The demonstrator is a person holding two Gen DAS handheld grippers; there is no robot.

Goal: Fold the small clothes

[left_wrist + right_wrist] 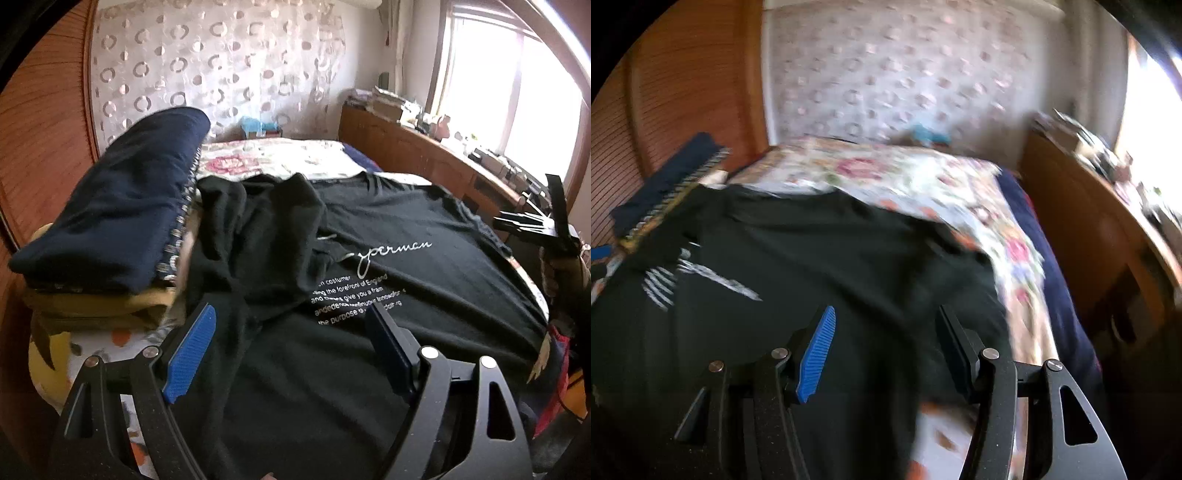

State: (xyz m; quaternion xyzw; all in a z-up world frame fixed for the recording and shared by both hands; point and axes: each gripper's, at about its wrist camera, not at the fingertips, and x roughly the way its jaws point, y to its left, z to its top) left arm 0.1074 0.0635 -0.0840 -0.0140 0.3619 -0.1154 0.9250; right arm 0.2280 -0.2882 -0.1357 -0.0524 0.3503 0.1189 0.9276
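Matt black cloth T-shirt — ribbed blue gripper pads.

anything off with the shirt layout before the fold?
Yes. The black T-shirt lies mostly flat, but its left side is bunched into a heap covering the start of the white print. Both grippers are open, holding nothing.

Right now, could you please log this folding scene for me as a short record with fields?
surface: bed with floral sheet
garment in work: black T-shirt, spread out, white print up, one side bunched over
folded stack: navy garment atop a mustard one, on the shirt's left
left gripper: fingers apart, over the shirt, holding nothing
right gripper: fingers apart, over the shirt's right part, holding nothing
right view: motion-blurred
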